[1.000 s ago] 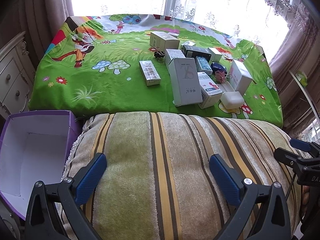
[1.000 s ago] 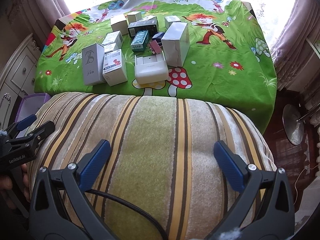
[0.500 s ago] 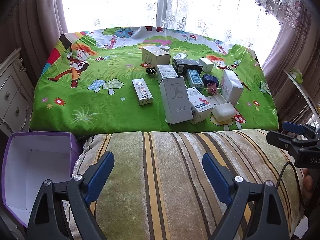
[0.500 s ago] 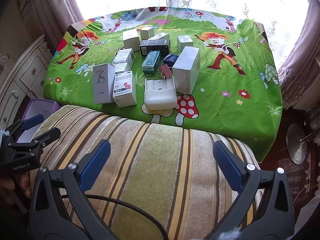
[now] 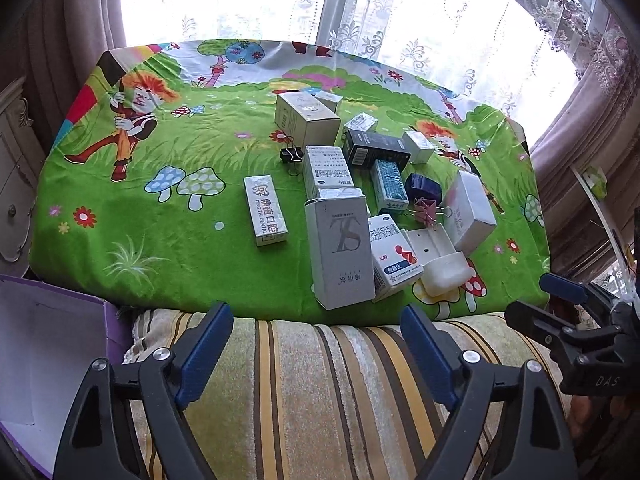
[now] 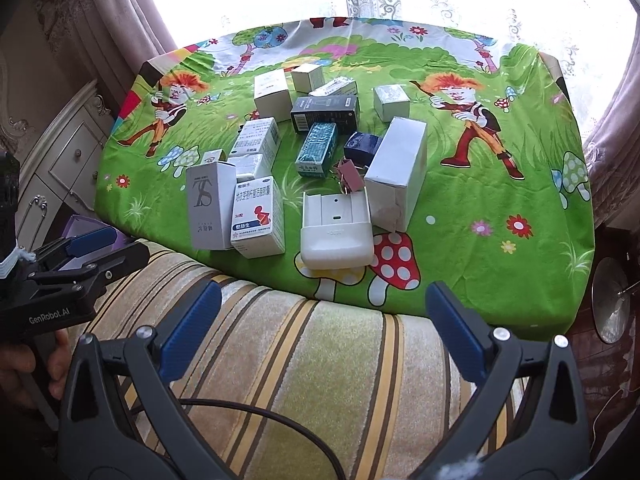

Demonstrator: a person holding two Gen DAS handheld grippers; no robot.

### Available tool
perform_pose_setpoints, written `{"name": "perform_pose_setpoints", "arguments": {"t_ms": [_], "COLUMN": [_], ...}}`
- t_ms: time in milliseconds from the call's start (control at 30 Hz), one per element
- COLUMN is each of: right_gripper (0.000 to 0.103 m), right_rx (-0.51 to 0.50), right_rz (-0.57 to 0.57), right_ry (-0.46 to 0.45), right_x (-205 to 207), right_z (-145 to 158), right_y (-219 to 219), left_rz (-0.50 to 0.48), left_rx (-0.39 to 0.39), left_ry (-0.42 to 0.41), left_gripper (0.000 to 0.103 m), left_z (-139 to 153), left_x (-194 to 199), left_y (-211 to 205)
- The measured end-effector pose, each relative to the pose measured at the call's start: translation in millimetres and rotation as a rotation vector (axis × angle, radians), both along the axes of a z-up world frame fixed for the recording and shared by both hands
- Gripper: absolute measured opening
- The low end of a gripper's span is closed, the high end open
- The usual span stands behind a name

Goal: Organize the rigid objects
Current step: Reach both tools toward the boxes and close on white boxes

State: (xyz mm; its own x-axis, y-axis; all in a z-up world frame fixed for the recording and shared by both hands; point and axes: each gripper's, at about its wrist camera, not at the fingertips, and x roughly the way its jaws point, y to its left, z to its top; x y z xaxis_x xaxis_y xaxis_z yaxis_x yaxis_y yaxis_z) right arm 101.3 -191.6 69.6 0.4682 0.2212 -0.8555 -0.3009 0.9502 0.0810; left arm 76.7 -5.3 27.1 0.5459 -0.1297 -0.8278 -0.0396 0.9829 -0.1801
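Observation:
A cluster of small boxes lies on the table's green cartoon cloth (image 5: 168, 264): a tall white box marked TS (image 5: 344, 248) (image 6: 210, 204), a long dental box (image 5: 266, 210), a black box (image 5: 376, 150), a teal box (image 5: 390, 184) and a white plastic case (image 5: 440, 260) (image 6: 336, 228). A pink binder clip (image 5: 426, 210) and a black binder clip (image 5: 290, 156) lie among them. My left gripper (image 5: 314, 316) hangs over a striped cushion (image 5: 320, 380), its jaws closing with nothing between them. My right gripper (image 6: 324, 292) stands open and empty over the same cushion.
A purple box with a white inside (image 5: 40, 360) stands open left of the cushion. A pale dresser (image 6: 60, 164) is at the far left and curtains hang behind the table. A black cable (image 6: 260, 412) crosses the cushion. A round metal base (image 6: 612, 304) sits on the floor, right.
Both grippers have moved forward over the cushion toward the table and risen slightly, so the boxes look nearer. The left gripper's jaws have narrowed.

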Motion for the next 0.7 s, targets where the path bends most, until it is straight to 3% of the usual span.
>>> {"name": "perform_pose_setpoints", "arguments": {"t_ms": [700], "right_gripper": [0.1], "right_rx": [-0.024], "right_rz": [-0.163], "right_ry": [-0.012], "right_x": [78.1], "right_z": [-17.9], "right_y": [-16.9], "left_rz": [0.07], "left_rx": [-0.043], "left_ry": [0.116], "left_gripper": [0.082], "left_z": [-32.9], "left_x": [73.2], "left_y": [-3.7]}}
